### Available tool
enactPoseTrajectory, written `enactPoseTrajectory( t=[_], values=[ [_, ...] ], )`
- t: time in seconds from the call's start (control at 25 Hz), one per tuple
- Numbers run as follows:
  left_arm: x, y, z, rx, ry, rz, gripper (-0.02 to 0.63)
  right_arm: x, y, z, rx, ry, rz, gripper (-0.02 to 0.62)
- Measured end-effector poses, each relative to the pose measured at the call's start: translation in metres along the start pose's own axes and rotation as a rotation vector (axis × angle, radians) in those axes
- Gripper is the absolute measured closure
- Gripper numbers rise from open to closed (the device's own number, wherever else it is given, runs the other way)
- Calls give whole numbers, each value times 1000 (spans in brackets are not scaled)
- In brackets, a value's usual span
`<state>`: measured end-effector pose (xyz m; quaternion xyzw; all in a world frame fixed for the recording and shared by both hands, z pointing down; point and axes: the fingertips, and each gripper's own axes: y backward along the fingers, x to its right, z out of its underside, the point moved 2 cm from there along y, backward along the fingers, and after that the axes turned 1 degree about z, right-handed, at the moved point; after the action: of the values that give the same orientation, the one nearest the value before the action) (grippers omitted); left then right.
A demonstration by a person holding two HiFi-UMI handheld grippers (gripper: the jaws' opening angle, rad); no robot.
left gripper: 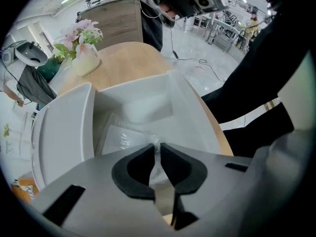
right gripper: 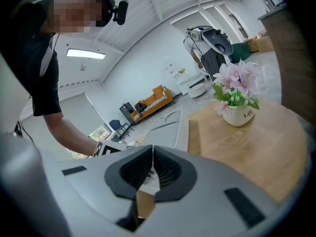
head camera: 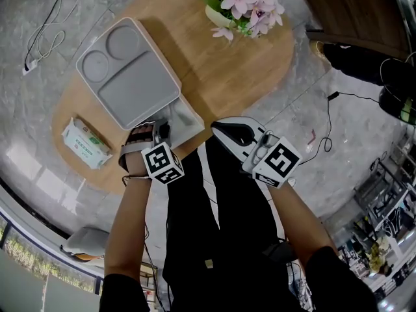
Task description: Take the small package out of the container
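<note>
A white container (head camera: 190, 117) stands open at the near edge of the wooden table, its grey lid (head camera: 130, 73) tipped back beyond it. In the left gripper view a small clear plastic package (left gripper: 118, 135) lies inside the container (left gripper: 192, 107). My left gripper (left gripper: 157, 149) reaches down into it, and its dark pads pinch the package's near edge. In the head view the left gripper (head camera: 162, 130) sits over the container's opening. My right gripper (head camera: 221, 130) hovers at the table's near edge to the right, shut on nothing (right gripper: 152, 152).
A vase of pink flowers (head camera: 244, 5) stands at the table's far side. A green-and-white pack of wipes (head camera: 86, 143) lies at the table's left end. Cables run over the marble floor at left and right.
</note>
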<state>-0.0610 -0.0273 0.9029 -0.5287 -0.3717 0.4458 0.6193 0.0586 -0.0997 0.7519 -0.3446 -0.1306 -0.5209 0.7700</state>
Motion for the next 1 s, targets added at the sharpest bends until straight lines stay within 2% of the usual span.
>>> enactPoseTrajectory(
  t=[0.28,0.56,0.76,0.88,1.0],
  values=[
    [3,13,-3,42,51,34,578,-4,5,-8,10,7,-2,581],
    [9,61,-12,99,89,30,584,-28,13,-39,11,56,-25,581],
    [12,117,-22,138,103,32,586,-60,29,-82,37,93,-48,581],
    [10,160,-36,179,105,-3,586,-77,44,-111,52,123,-48,581],
    [6,214,-51,241,140,-58,588,-104,60,-139,61,158,-60,581]
  ],
)
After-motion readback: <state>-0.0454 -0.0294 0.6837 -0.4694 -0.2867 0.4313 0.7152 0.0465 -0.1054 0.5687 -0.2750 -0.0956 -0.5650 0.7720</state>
